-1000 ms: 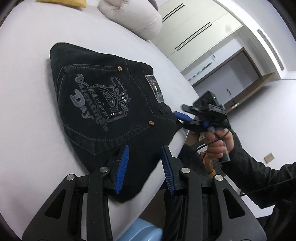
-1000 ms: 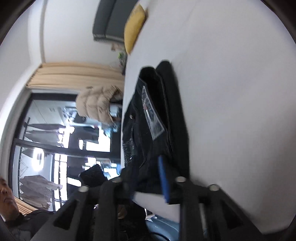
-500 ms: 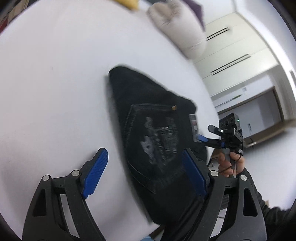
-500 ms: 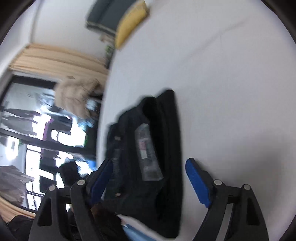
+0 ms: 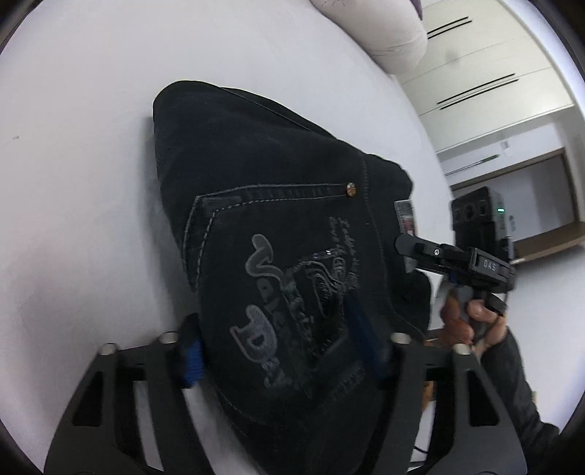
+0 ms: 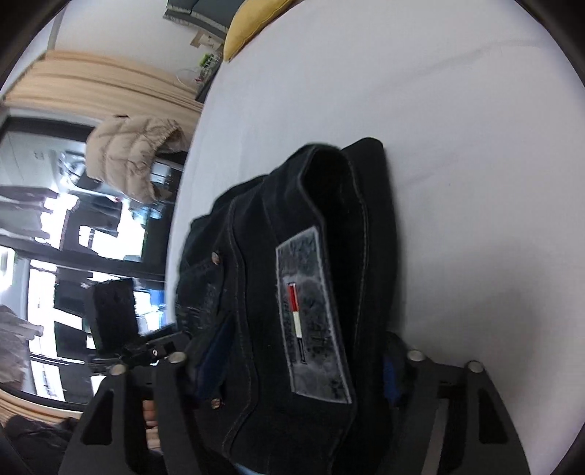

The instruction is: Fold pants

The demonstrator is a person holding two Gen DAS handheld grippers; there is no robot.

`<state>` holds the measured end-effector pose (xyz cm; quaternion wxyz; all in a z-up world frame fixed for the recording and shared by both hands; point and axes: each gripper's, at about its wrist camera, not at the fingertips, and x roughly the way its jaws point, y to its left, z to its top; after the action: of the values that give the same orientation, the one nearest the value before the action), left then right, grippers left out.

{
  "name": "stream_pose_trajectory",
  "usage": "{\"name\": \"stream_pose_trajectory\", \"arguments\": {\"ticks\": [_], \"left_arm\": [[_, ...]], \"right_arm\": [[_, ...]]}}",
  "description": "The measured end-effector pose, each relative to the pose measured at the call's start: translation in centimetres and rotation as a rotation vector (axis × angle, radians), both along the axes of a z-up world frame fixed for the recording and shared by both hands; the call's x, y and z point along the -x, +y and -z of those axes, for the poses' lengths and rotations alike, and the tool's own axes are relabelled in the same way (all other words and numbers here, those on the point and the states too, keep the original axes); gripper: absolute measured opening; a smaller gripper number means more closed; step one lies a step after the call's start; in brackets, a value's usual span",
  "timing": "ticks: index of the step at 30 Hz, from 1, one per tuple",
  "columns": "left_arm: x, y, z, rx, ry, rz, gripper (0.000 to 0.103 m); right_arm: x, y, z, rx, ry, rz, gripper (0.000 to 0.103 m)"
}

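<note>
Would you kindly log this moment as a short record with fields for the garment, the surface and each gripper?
garment: black pants, folded into a thick bundle, back pocket print up
surface: white bed
left gripper: jaws straddle the bundle's near end, one pad each side
right gripper: jaws straddle the waistband end by the label
background: pillow, yellow cushion

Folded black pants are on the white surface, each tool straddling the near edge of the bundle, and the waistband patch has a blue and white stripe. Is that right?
Not quite: the stripe on the waistband patch is red and white, not blue and white, as the right wrist view shows. The rest holds: the folded black pants lie on the white surface, with the left tool and the right tool each straddling the bundle's near edge.
</note>
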<state>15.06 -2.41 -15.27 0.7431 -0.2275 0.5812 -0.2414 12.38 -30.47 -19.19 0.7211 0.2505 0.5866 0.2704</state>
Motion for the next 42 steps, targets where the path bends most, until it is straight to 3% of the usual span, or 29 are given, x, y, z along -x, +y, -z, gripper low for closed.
{"name": "stream_pose_trajectory", "arguments": {"ticks": [3, 6, 11, 16, 21, 27, 31, 37, 39, 41, 42], "left_arm": [[0.0, -0.6, -0.2, -0.033, -0.009, -0.006, 0.040], [0.1, -1.6, -1.4, -0.088, -0.053, 0.011, 0.027], [0.0, -1.1, -3.9, -0.086, -0.098, 0.013, 0.021], [-1.7, 1.5, -7.0, -0.103, -0.157, -0.009, 0.021], [-6.6, 4.7, -10.9, -0.184, -0.249, -0.017, 0.021], [-14.5, 8.3, -13.1, -0.251, -0.310, -0.047, 0.021], [-18.7, 10.5, -11.2, -0.271, -0.287, -0.058, 0.021], [-21.6, 12.9, -3.0, -0.247, -0.163, -0.053, 0.022], [-21.4, 13.0, -0.4, -0.258, -0.135, -0.075, 0.034], [-21.1, 14.4, 1.1, -0.222, -0.128, -0.123, 0.047], [-21.0, 15.0, 1.5, -0.190, -0.127, -0.138, 0.047]], "right_arm": [[0.3, -0.4, -0.3, 0.055, 0.005, 0.039, 0.034], [1.1, 0.8, -1.7, 0.147, -0.050, 0.037, 0.023], [2.2, 3.8, -5.4, 0.249, -0.139, 0.011, 0.020], [1.3, 6.2, -8.6, 0.224, -0.210, -0.016, 0.019], [-3.4, 8.4, -10.9, 0.158, -0.261, -0.014, 0.019], [-11.8, 11.4, -12.5, 0.088, -0.283, -0.004, 0.019], [-16.9, 13.8, -11.0, 0.074, -0.259, 0.000, 0.019], [-20.4, 14.1, -2.8, 0.051, -0.095, 0.050, 0.021], [-20.6, 13.6, 0.2, 0.069, -0.038, 0.083, 0.037], [-20.2, 12.0, 1.6, -0.034, -0.032, 0.125, 0.037], [-20.0, 11.3, 2.0, -0.078, -0.025, 0.140, 0.042]]}}
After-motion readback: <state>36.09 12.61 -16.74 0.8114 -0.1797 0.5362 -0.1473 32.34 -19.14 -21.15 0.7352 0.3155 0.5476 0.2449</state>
